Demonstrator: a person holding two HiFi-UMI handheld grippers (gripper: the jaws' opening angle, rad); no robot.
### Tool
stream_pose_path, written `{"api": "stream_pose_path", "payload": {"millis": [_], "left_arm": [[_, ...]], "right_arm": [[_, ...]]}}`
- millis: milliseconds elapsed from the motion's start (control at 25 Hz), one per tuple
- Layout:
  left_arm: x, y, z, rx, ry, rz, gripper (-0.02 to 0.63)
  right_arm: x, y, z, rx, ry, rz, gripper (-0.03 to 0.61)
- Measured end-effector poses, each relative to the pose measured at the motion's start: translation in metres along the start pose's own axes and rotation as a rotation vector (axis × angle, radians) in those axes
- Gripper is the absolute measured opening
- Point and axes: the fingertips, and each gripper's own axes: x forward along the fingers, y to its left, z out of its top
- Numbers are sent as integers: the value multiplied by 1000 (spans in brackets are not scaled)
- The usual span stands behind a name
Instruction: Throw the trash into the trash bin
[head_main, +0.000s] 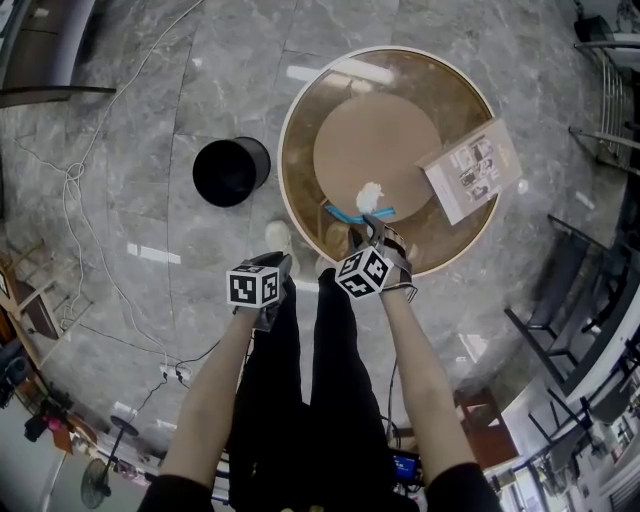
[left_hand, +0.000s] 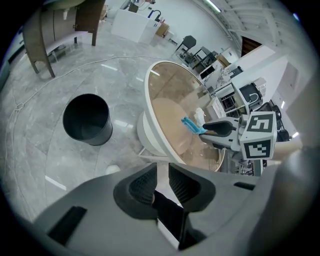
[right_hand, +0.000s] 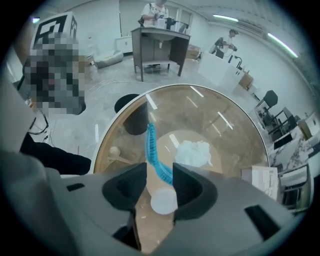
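A blue ribbed strip lies across the near edge of the round glass table. It runs down between the jaws of my right gripper to a pale round piece wedged between the pads. The right gripper is shut on the strip. The left gripper view shows the strip sticking out past that gripper's tip. A crumpled white tissue lies just beyond. The black trash bin stands on the floor left of the table. My left gripper hangs beside the table, its jaws slightly apart and empty.
A printed booklet lies on the table's right side. A white cable snakes over the marble floor at left. Chairs and racks stand at right. My legs are below the grippers. People work at a bench far behind.
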Motion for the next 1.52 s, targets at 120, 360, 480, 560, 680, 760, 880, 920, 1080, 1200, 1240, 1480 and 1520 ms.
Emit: {"api": "stream_pose_path", "payload": {"millis": [120,360,480,560,680,760,880,920,1080,1200,1240,1480,1520], "left_arm": [[-2,5,1,-12,-5,12,75],[-10,16,2,-37,-27,25,72],[-15,18,5,-59,-56,22,72],[-21,23,7,-80,-77,20,71],[-34,34,9,-125,-115,22,71],[-44,45,7,-159,-138,25,69],[-62,64,2,-210,-168,34,69],[-69,72,-1,-229,-178,37,67],[-98,111,-18,-303,-208,65,67],[-121,142,-33,-357,-229,95,66],[-127,152,-38,-378,-235,103,66],[-152,182,-56,-451,-259,133,66],[-154,181,-56,-444,-261,132,66]], "right_arm": [[6,-3,4,-65,29,-27,56],[-6,-12,22,-111,-15,-83,4],[-14,-14,36,-148,-42,-93,3],[-19,-11,53,-175,-65,-94,3],[-24,-1,89,-227,-108,-85,3],[-25,13,117,-268,-138,-71,3],[-24,36,166,-333,-184,-44,3],[-23,45,183,-353,-201,-34,3],[-21,88,254,-414,-270,14,5],[-21,119,301,-442,-312,41,9],[-20,128,314,-445,-318,48,24],[-36,143,337,-443,-315,60,147],[-43,141,332,-448,-311,52,146]]}}
